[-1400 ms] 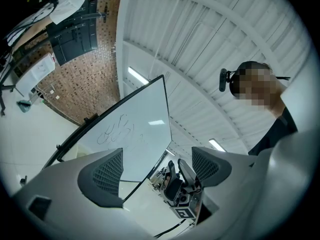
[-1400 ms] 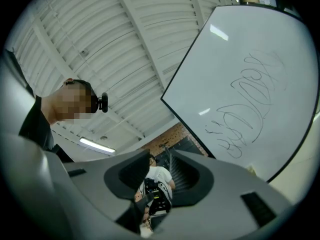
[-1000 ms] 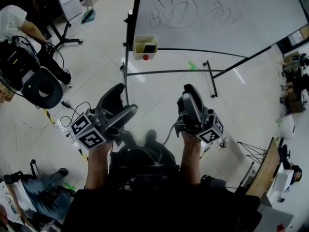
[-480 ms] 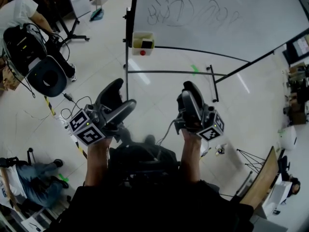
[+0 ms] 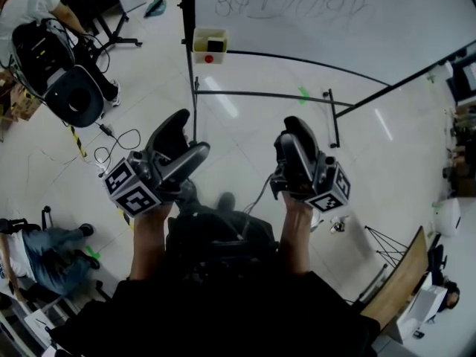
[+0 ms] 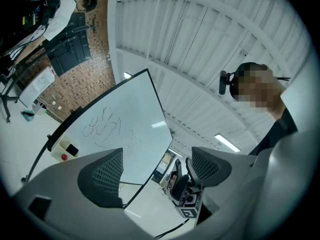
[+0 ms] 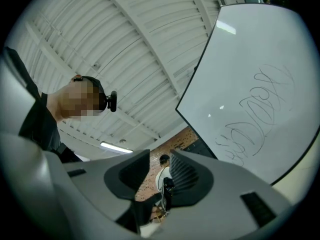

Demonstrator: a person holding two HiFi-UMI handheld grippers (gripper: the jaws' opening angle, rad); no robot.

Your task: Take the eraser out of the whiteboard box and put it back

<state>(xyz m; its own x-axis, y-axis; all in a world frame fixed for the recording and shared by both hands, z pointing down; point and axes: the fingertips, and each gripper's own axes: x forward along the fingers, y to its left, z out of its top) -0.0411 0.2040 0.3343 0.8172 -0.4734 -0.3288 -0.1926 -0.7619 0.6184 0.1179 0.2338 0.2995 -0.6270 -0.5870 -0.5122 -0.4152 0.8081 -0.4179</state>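
Note:
The cream whiteboard box (image 5: 208, 44) hangs at the lower left edge of the whiteboard (image 5: 335, 21), far ahead of both grippers. The black eraser (image 5: 215, 45) sits inside it, and a red round magnet (image 5: 208, 59) is stuck just below. In the left gripper view the box (image 6: 67, 149) shows small and distant, with the eraser (image 6: 73, 149) in it. My left gripper (image 5: 186, 143) is open, its jaws wide apart (image 6: 156, 171) with nothing between them. My right gripper (image 5: 291, 141) holds a narrower gap (image 7: 159, 176), also empty. Both point toward the board and upward.
The whiteboard's black stand bars (image 5: 260, 95) run low across the floor ahead. At the left a person stands by a black office chair (image 5: 71, 114), and cables (image 5: 119, 143) trail on the floor. Another person sits at the lower left (image 5: 44, 266). A tripod (image 5: 387, 236) stands at the right.
The whiteboard and its box have slid up and left in the head view as I move toward the board. Both grippers rose slightly; their jaws have not changed.

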